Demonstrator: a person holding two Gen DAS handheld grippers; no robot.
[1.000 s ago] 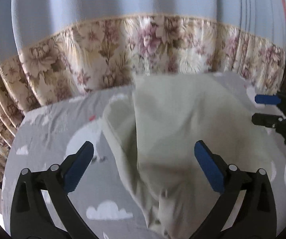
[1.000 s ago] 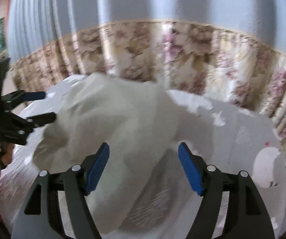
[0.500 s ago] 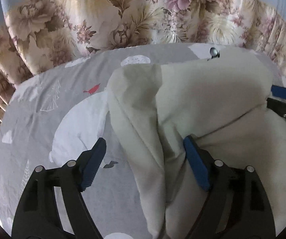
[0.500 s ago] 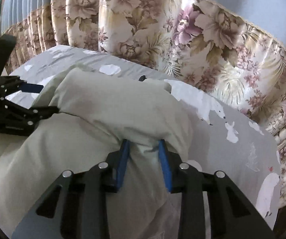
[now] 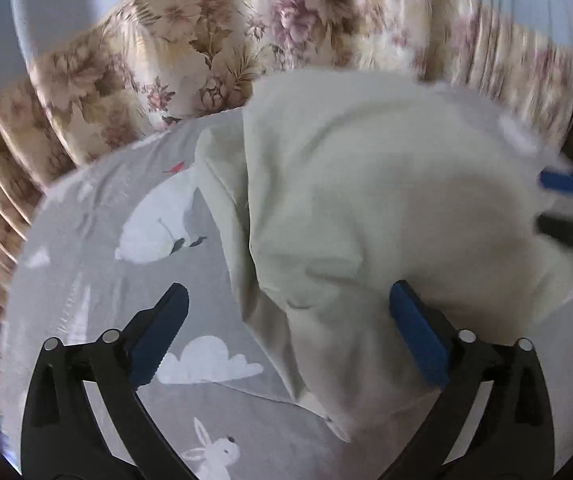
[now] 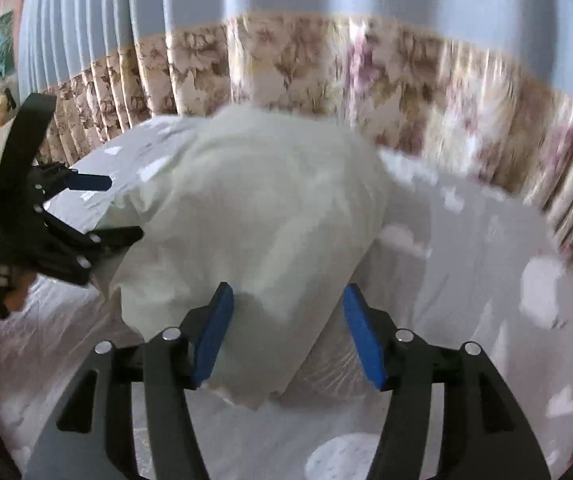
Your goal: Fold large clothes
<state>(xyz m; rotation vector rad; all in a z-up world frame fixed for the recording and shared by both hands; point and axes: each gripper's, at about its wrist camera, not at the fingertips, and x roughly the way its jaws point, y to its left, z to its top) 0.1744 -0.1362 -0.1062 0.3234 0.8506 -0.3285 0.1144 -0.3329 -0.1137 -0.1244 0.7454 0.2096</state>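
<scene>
- Your bed sheet [image 5: 98, 288], grey with white clouds and rabbits, meets a floral curtain [image 5: 174, 64] at its far edge.
- The cream garment [image 5: 366, 200] lies bunched near the sheet's far edge.
- Your left gripper [image 5: 288, 334] has just spread wide, released, with the garment's edge lying loose between its jaws.
- Your right gripper [image 6: 286, 332] has just been opening; cloth sits between the jaws, ungripped.

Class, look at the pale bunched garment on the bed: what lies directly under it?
The garment rests on a grey sheet printed with white clouds and animals, which shows all around it. What the sheet's print shows beneath the garment, and anything tucked inside its folds, is covered.
</scene>
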